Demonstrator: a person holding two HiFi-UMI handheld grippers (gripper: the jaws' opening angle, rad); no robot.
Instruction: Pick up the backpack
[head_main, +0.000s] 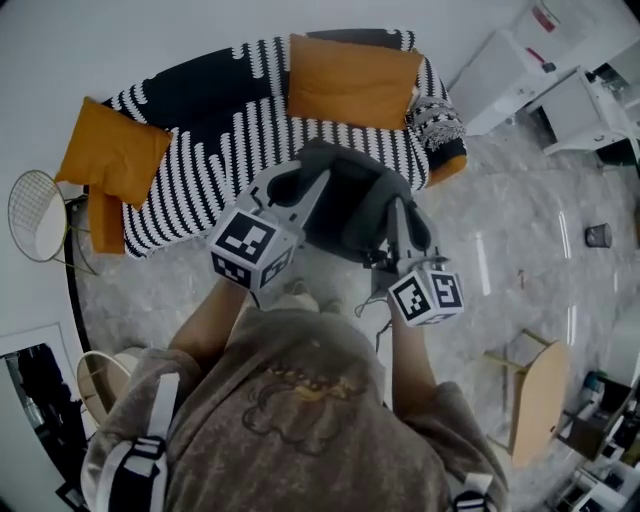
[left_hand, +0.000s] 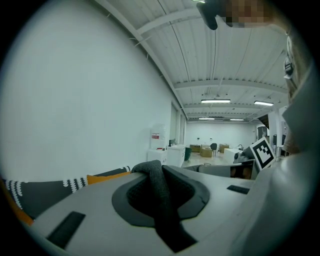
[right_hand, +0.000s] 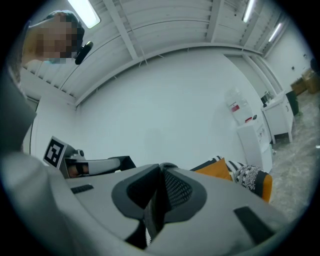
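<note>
In the head view a dark grey backpack (head_main: 350, 205) hangs in the air between my two grippers, in front of the sofa. My left gripper (head_main: 308, 188) is shut on its left side and my right gripper (head_main: 398, 218) on its right side. The left gripper view shows a dark woven strap (left_hand: 161, 200) running between the jaws of my left gripper (left_hand: 159, 182). In the right gripper view, a strap with mesh padding (right_hand: 172, 190) is pinched in my right gripper (right_hand: 159, 195). Each gripper's marker cube shows in the other's view.
A sofa with a black-and-white striped throw (head_main: 215, 130) and orange cushions (head_main: 352, 80) stands behind the backpack. White cabinets (head_main: 515, 70) are at the upper right. A wooden chair (head_main: 535, 395) stands at the lower right, a wire side table (head_main: 35, 215) at the left.
</note>
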